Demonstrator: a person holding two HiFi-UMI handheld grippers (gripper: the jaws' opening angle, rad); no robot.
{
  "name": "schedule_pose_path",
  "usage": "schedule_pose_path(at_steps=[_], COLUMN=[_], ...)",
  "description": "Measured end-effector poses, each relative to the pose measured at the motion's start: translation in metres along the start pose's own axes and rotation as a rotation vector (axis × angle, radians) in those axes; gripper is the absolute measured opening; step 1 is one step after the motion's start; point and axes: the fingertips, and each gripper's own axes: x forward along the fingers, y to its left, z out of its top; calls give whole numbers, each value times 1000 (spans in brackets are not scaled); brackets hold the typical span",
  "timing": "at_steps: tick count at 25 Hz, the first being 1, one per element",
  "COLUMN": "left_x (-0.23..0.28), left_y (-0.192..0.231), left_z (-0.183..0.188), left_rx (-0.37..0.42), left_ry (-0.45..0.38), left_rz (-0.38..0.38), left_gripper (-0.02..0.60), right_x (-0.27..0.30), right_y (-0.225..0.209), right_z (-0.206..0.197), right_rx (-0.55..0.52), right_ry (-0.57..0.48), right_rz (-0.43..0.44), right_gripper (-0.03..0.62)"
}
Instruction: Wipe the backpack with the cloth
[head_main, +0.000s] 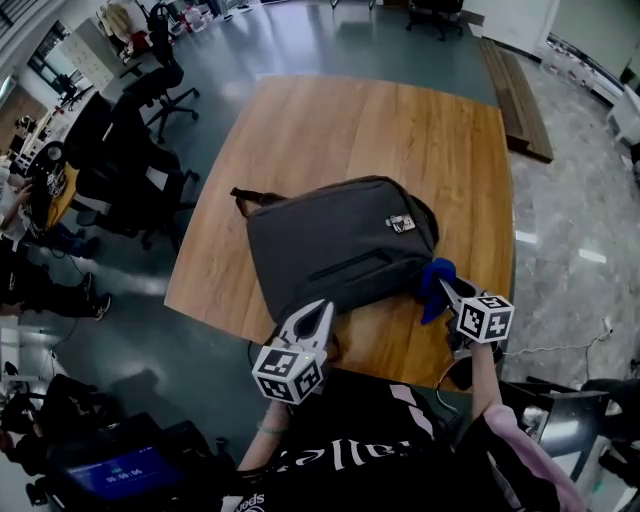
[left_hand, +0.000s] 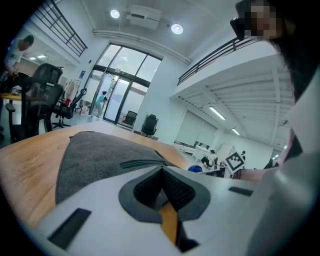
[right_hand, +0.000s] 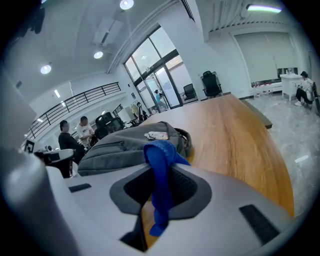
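Observation:
A grey backpack (head_main: 340, 245) lies flat on the wooden table (head_main: 400, 130), its zip pocket facing up. My left gripper (head_main: 322, 312) is at the bag's near edge, jaws shut with nothing between them; in the left gripper view (left_hand: 161, 171) the backpack (left_hand: 100, 155) stretches out just beyond the tips. My right gripper (head_main: 447, 290) is at the bag's near right corner, shut on a blue cloth (head_main: 433, 285). In the right gripper view (right_hand: 161, 167) the blue cloth (right_hand: 160, 175) hangs down between the jaws, with the backpack (right_hand: 130, 142) just beyond it.
Black office chairs (head_main: 130, 150) stand off the table's left side. A long wooden bench (head_main: 515, 95) lies on the floor at the far right. People sit at desks at the left (right_hand: 72, 135). A person's dark sleeves are at the table's near edge.

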Motion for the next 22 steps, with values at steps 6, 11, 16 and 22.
schedule_pose_path(at_steps=[6,11,16,22], left_x=[-11,-22,-32,-39], left_y=[7,16,27,51], left_z=[-4,-6,-6,-3], left_rx=[-5,-18,-27,-38], left_ry=[-3,-7,-4,-15], left_rz=[36,66,91,122], left_gripper=[-3,-3,-3,-3], right_x=[-7,-12,12,35], right_y=[-20,-44,-45,-45], right_z=[7,17,9,24], right_rx=[9,22,-6,-18], right_ry=[-26,-23,85,91], right_rz=[-46,-90,-74,-88], right_gripper=[66,66,66,66])
